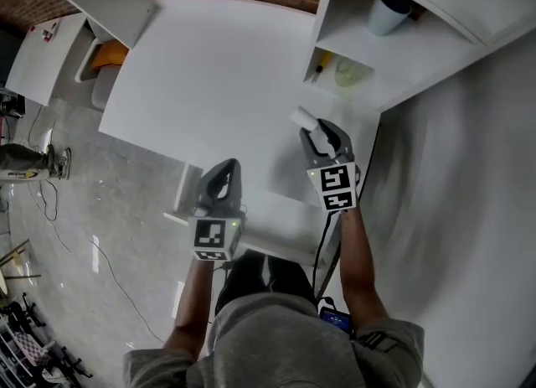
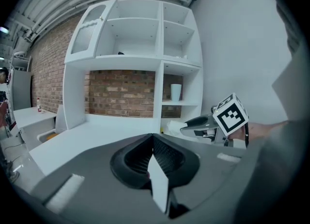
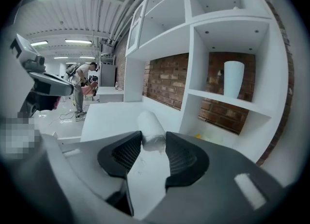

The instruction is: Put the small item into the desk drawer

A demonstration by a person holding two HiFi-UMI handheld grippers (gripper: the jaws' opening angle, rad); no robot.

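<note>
Nearest to the person, the left hand-held gripper (image 1: 226, 167) hangs over the left side of the pulled-out drawer (image 1: 276, 210). Its own view shows the jaws pressed together with nothing between them. On the other side, the right hand-held gripper (image 3: 154, 138) is clamped on the small item (image 3: 151, 128), a white roll. The two ribbed pads press its near end from both sides, and the rest of the roll sticks out ahead of the fingertips. In the head view the small item (image 1: 302, 116) is held above the white counter (image 1: 218, 76), just beyond the drawer's back edge and off to its right, not over the drawer itself. It is also close to the foot of the shelf unit (image 1: 360, 43). The left gripper view shows the same roll at the tip of the right hand-held gripper, clear of the counter top. Farther back, a white cup (image 3: 233, 79) stands upright in an open compartment of the shelf unit. Something yellowish (image 1: 347, 72) lies in the compartment below it. A brick wall (image 3: 167, 80) runs behind the counter.
</note>
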